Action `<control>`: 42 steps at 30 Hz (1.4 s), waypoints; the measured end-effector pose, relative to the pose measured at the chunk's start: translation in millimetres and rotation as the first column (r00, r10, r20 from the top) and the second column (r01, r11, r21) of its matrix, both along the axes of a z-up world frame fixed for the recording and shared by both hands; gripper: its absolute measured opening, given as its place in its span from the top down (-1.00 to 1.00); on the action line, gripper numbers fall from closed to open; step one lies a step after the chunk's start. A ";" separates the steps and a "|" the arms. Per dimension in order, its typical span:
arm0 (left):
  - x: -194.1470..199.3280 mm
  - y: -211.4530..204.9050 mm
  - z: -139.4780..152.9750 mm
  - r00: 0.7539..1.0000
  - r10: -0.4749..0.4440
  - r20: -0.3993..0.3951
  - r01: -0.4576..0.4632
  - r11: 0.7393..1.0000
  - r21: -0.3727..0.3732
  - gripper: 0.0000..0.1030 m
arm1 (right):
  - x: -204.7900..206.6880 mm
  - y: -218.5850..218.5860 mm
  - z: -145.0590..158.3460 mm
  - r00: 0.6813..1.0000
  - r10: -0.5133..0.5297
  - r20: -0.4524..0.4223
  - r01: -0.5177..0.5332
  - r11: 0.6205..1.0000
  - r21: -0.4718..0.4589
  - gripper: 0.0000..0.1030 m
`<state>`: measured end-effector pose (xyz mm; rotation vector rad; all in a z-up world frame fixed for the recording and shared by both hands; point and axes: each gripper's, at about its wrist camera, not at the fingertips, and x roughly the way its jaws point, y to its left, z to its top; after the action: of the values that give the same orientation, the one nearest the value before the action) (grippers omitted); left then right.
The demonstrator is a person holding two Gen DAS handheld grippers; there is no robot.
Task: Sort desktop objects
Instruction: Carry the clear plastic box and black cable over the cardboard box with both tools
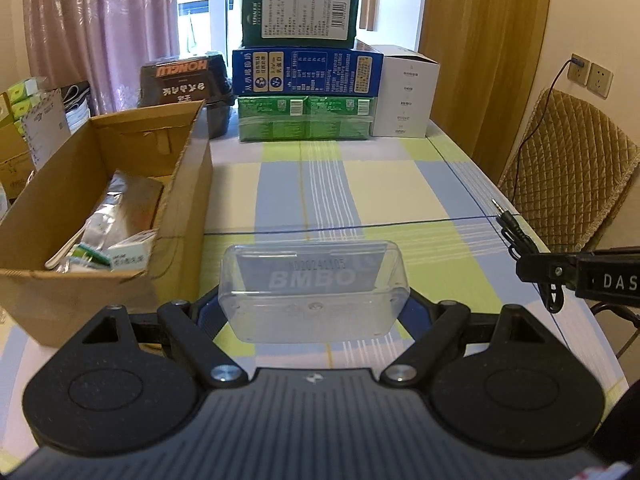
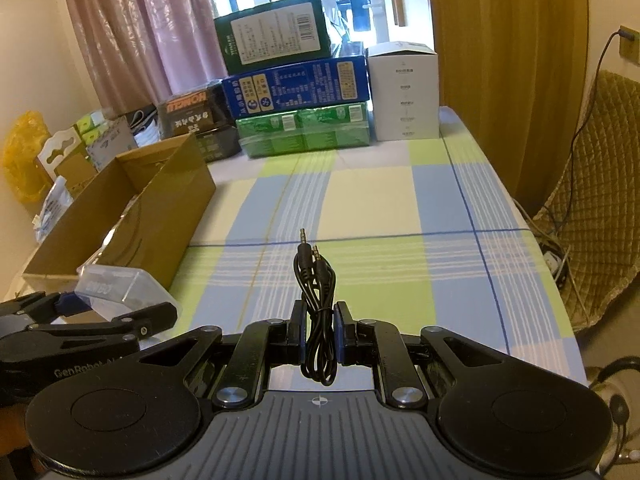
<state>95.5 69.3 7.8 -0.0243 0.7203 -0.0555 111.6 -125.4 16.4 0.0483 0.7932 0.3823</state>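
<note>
In the left wrist view, the left gripper (image 1: 314,312) clamps a clear plastic case (image 1: 314,292) marked "BMBO" above the checked tablecloth (image 1: 380,184), just right of the cardboard box (image 1: 120,216), whose contents blur. In the right wrist view, the right gripper (image 2: 320,336) pinches a coiled black audio cable (image 2: 318,308), plugs forward.
</note>
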 end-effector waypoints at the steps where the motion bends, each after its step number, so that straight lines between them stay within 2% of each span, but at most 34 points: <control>1: -3.6 2.0 1.4 1.000 0.002 0.001 -0.002 1.000 -0.002 -0.62 | -3.3 0.9 0.4 1.000 0.002 0.000 -0.002 1.000 0.000 0.80; 16: -45.4 30.4 27.1 0.999 0.042 0.014 -0.042 0.999 -0.006 -0.62 | -35.9 14.4 13.3 0.999 0.043 0.016 -0.043 0.999 -0.012 0.80; 42: -71.4 70.4 56.0 0.996 0.078 0.049 -0.079 0.996 0.028 -0.62 | -50.5 70.2 24.6 0.989 0.145 0.032 -0.145 0.989 -0.018 0.80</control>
<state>24.1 139.6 63.8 -0.0223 0.6717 0.0303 61.1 -55.2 41.0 -0.0301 0.7687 0.5135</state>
